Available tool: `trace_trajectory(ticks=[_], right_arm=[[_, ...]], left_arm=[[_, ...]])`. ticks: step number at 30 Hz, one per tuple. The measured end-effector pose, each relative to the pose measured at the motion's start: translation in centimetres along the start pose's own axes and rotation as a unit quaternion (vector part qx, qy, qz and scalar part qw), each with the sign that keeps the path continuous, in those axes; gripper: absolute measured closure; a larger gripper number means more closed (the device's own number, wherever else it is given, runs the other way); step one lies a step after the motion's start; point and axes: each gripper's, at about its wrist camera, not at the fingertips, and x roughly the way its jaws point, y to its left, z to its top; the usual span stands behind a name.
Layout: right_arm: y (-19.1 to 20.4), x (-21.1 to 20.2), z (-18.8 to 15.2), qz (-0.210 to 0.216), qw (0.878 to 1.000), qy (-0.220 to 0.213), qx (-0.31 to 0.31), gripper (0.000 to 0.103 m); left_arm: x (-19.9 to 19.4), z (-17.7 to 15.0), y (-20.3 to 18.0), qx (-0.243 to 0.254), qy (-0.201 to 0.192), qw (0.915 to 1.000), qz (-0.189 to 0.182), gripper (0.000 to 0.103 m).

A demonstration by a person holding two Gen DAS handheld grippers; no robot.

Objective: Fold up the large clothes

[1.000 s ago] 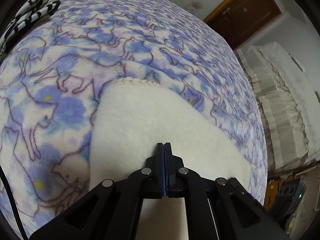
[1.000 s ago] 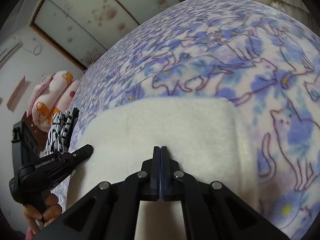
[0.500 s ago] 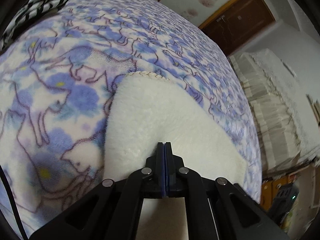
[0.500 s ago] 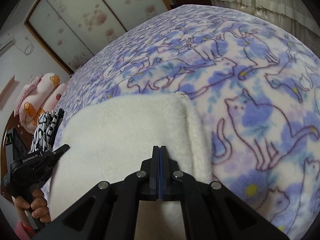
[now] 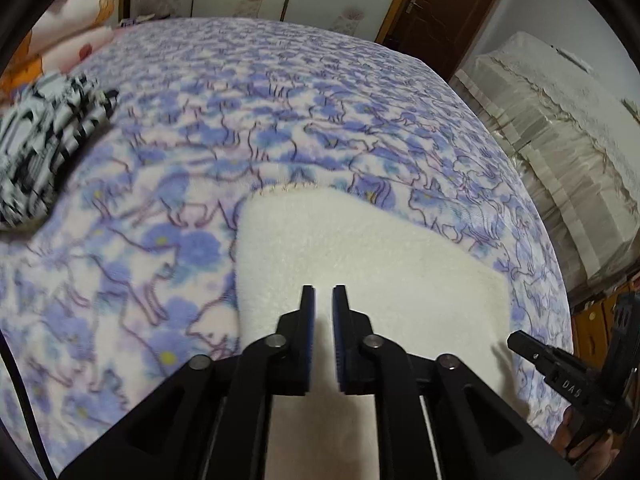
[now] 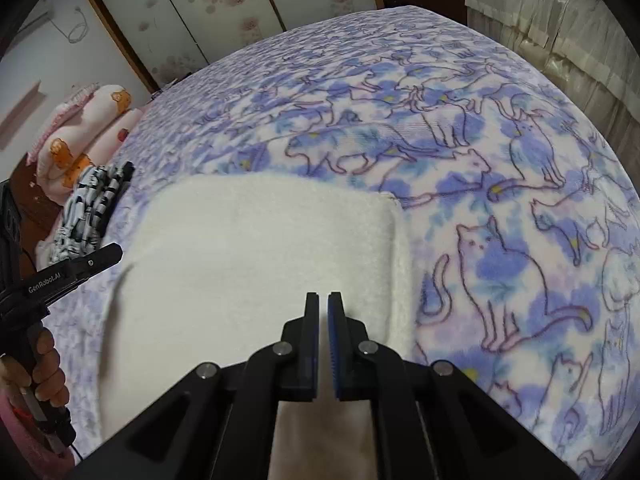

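Currently my left gripper (image 5: 323,300) has its jaws parted slightly, holding nothing, above the white fleece fold (image 5: 360,256) at lower centre of frame. My right gripper (image 6: 323,304) likewise: narrow gap, nothing between. White fleece fold lies flat on the cat-print blanket (image 6: 500,184) covering the bed. Black-and-white garment (image 5: 44,136) sits far left.

The folded fleece garment (image 5: 360,264) lies on the bed (image 5: 280,92) under both grippers, with a patterned bundle (image 5: 44,136) at ten o'clock and pillows (image 6: 80,128) behind it.
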Motion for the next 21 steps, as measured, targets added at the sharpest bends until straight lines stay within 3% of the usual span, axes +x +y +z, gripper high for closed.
trace_trajectory(ticks=[1,2,3,5,9,14,18,21], right_arm=[[-0.1,-0.6,-0.1,0.001,1.0,0.006,0.004,0.076],[-0.3,-1.3,-0.3,0.003,1.0,0.01,0.008,0.067],[-0.5,-2.0,-0.6,0.006,1.0,0.009,0.014,0.051],[-0.9,-3.0,-1.6,0.014,0.999,0.008,0.028,0.044],[-2.6,-3.0,-4.7,0.039,0.995,0.062,0.067,0.038],[-4.6,-2.5,-9.2,0.058,0.985,0.11,0.121,0.036],[-6.4,-1.9,-11.8,0.102,0.969,0.123,0.19,0.03],[-7.6,-0.9,-13.1,0.158,0.948,0.127,0.244,0.029]], left_arm=[[-1.0,0.0,-0.3,0.01,0.001,0.9998,0.015,0.075],[-1.5,0.0,-0.5,0.016,0.003,0.9996,0.025,0.056],[-2.2,-0.2,-0.7,0.018,0.003,0.9993,0.034,0.039],[-3.1,-0.9,-0.5,0.011,0.011,0.9991,0.039,0.029],[-3.1,-3.7,0.9,-0.023,0.068,0.9967,0.039,0.026],[-2.3,-8.4,3.3,-0.071,0.142,0.9861,0.051,0.025],[-2.6,-11.1,5.0,-0.122,0.167,0.9783,0.012,0.021],[-2.4,-12.7,5.6,-0.139,0.195,0.9708,-0.018,0.021]])
